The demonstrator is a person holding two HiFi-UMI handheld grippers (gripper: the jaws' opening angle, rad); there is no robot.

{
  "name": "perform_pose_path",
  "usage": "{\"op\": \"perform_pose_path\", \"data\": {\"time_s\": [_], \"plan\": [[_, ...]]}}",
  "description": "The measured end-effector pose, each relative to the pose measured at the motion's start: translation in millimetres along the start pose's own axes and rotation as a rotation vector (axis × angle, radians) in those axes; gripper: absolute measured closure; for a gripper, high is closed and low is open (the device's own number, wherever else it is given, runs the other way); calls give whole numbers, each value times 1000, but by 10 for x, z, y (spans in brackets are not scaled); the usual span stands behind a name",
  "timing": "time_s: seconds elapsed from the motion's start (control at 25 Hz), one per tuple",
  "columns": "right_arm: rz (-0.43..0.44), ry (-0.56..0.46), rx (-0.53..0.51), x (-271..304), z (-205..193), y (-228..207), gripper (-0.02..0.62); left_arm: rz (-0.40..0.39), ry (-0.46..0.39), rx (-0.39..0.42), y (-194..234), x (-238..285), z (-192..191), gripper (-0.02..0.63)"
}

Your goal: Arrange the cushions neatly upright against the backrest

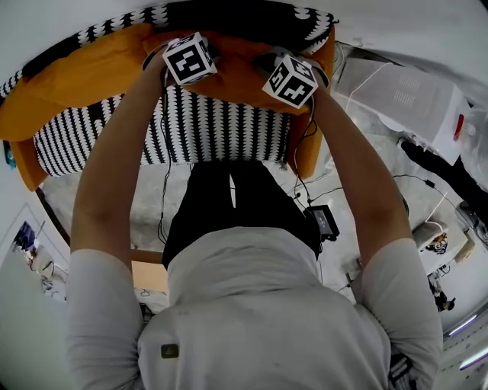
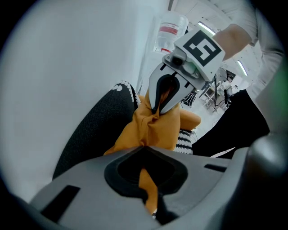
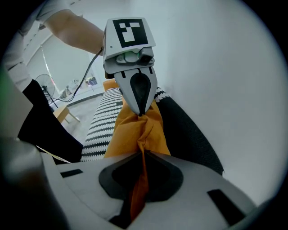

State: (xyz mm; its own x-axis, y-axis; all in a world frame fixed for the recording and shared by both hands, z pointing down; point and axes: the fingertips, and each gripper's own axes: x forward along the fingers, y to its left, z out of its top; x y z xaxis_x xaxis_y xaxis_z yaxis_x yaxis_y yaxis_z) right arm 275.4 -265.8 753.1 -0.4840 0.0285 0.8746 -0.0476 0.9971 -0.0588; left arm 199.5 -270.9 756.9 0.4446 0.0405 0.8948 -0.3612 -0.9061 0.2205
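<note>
An orange cushion (image 1: 238, 75) hangs in front of the sofa's black backrest (image 1: 252, 17), above the black-and-white patterned seat (image 1: 221, 131). Both grippers grip its top edge, side by side. My left gripper (image 2: 150, 203) is shut on a bunched fold of the orange cushion (image 2: 155, 128). My right gripper (image 3: 135, 202) is shut on another fold of the same cushion (image 3: 139, 130). Each gripper view shows the other gripper pinching the fabric a short way off. A second orange cushion (image 1: 72, 84) leans at the sofa's left end. The fingertips are hidden under the marker cubes in the head view.
A white wall rises right behind the backrest (image 2: 92, 132). Orange side pieces (image 1: 309, 148) flank the seat. On the floor lie cables and a black box (image 1: 324, 221). A white appliance (image 1: 412, 97) stands at the right, a wooden stool (image 1: 149, 276) near my legs.
</note>
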Motion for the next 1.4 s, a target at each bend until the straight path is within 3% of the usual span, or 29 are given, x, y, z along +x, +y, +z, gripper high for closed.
{"op": "perform_pose_path", "data": {"time_s": [0.72,1.16,1.4], "plan": [[-34,-14,33,304,-469,-22,561,9,-11,-16,-9,411,56,594],[-115,-27,45,-64,-467,-176,554,130,-78,-43,95,140,306,590],[-195,-14,98,-409,-490,-334,459,190,-96,-45,127,-236,397,589]]}}
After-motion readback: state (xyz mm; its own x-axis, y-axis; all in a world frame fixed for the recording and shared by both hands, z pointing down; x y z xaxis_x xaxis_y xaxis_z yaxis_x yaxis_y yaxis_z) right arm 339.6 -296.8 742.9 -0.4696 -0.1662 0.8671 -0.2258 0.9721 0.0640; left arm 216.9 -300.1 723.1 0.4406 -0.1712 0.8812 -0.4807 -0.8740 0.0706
